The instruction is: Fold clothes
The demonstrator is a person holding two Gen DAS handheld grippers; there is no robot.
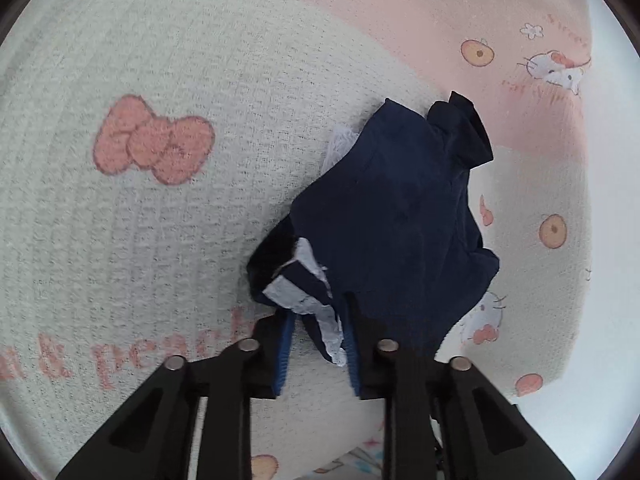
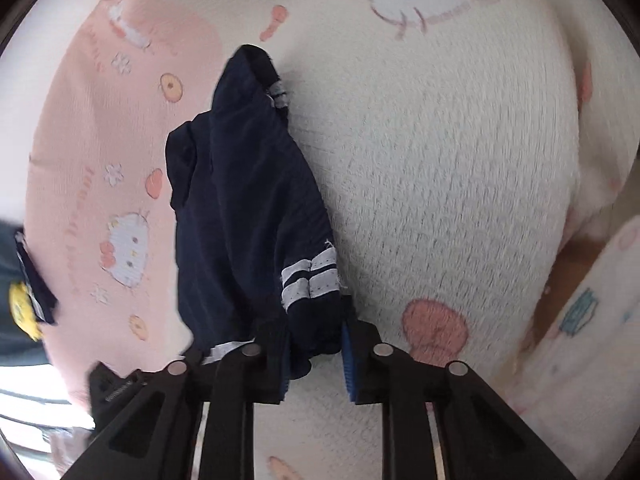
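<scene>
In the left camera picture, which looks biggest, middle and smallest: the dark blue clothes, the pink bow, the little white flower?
1. Dark blue clothes, though nearness to the camera enlarges them.
2. Pink bow.
3. White flower.

A textured blanket (image 1: 168, 60) in white and pink, printed with bows, peaches and cartoon cats, fills the background under soft daylight

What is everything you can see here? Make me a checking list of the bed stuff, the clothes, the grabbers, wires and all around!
Surface: cream and pink cartoon-cat blanket.
Job's things: navy garment with white stripes, crumpled on the blanket.
Clutter: dark item with yellow patch at the right wrist view's left edge.
Grippers: left gripper and right gripper both parted, garment edge between the fingers.
Cables: nothing seen.
Surroundings: another printed cloth at right.
</scene>
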